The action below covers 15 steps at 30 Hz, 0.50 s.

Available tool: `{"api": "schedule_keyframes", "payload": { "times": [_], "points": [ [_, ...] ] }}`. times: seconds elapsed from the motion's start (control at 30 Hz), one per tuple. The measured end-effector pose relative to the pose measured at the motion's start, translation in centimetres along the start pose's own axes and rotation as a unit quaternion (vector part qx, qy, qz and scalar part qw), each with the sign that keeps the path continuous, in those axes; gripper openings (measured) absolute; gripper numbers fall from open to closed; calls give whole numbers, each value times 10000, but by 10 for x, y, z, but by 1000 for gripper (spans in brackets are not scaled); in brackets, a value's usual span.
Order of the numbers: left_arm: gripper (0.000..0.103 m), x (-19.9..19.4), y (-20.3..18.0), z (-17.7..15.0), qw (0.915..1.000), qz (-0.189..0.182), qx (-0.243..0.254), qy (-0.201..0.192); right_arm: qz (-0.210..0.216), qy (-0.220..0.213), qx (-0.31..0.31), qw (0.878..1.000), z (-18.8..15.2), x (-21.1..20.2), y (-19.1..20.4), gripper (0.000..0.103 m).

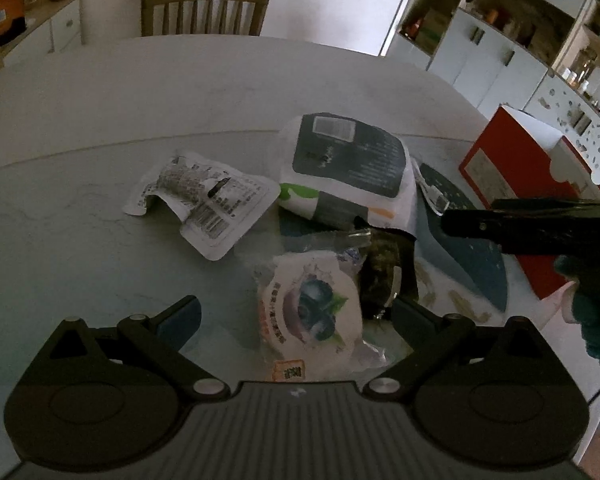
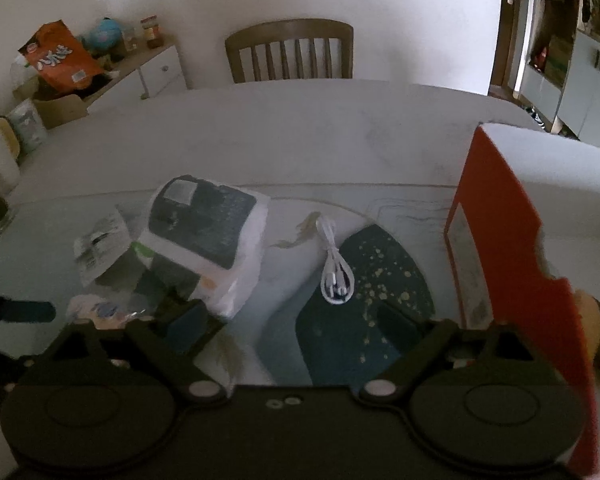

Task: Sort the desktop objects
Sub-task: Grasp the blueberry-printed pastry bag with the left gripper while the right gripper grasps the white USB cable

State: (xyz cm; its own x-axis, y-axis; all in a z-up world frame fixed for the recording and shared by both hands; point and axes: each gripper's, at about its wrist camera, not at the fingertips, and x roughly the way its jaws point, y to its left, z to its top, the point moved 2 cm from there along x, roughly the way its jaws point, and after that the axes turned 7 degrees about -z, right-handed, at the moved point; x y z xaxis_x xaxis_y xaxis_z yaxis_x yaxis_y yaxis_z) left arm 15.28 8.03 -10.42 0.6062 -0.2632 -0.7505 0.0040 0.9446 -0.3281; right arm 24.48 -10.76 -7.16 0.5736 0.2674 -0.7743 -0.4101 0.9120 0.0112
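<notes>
A blueberry snack packet [image 1: 312, 312] lies on the glass table [image 1: 80, 240], between the spread fingers of the left gripper [image 1: 296, 316].

The packet is white with a blueberry picture. Behind it lie a crumpled white wrapper [image 1: 204, 200], a wet wipes pack [image 1: 348, 160] and a dark packet [image 1: 384, 276]. The right gripper [image 2: 296, 320], also spread, hangs over a dark mat [image 2: 364, 300] with a coiled white cable [image 2: 334, 268], beside a red box [image 2: 508, 240].

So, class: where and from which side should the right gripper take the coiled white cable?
Grip the white cable from above, across its bundled loop near the plugs. It lies flat, half on the dark mat, so the open right gripper must descend astride it.
</notes>
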Motion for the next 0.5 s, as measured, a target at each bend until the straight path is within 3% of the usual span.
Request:
{"api": "schedule_keyframes", "payload": {
  "times": [0.37,0.5],
  "points": [
    [94,7,4,-3,9999,58,-17,-93,-310,42,-63,9995,8,40,-7,79],
    [89,10,4,-6,10000,21,-37,-26,-381,36,-30,9993,6,45,-7,69]
  ]
}}
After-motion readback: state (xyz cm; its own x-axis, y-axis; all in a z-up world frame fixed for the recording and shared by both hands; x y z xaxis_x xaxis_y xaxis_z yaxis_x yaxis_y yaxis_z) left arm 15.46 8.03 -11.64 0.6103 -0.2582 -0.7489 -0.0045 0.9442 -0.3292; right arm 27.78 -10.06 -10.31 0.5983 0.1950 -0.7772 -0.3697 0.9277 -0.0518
